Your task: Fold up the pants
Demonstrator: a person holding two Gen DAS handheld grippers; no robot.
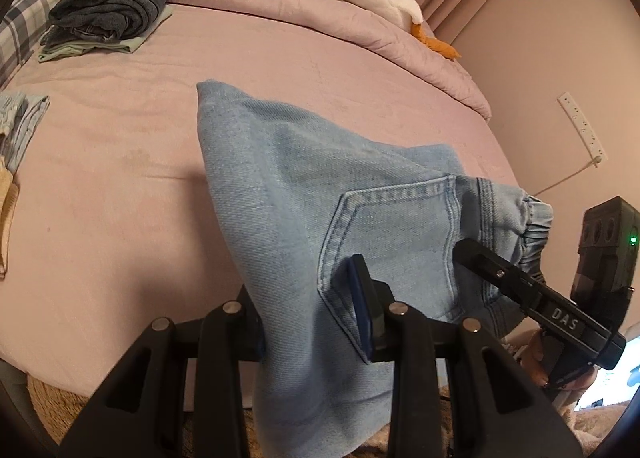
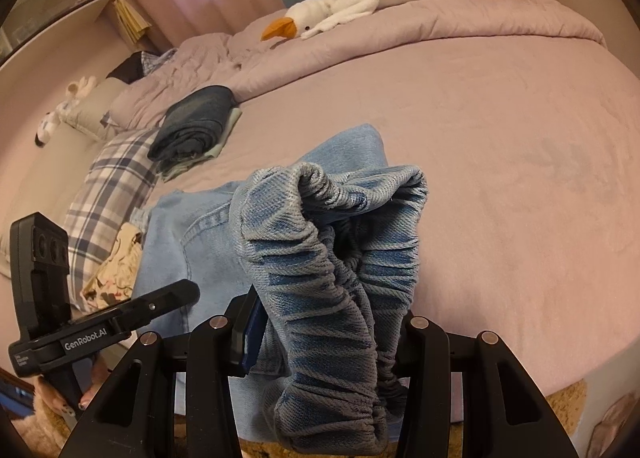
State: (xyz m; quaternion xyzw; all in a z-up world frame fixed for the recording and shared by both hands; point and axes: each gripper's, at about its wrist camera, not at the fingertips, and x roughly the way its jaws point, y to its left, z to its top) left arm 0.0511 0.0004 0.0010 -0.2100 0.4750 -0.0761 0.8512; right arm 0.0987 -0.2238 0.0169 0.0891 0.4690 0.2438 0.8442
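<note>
- The pants hang at the centre of both frames, raised over the near edge of the bed, likely so the fabric can be laid flat for a fold.
- The left gripper clamps denim beside the back pocket.
- The right gripper clamps the bunched waistband.

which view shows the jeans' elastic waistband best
The right wrist view: the gathered waistband fills the centre, bunched in the right gripper. The left wrist view shows only a small ruched bit at the jeans' right edge, behind that gripper's finger.
</note>
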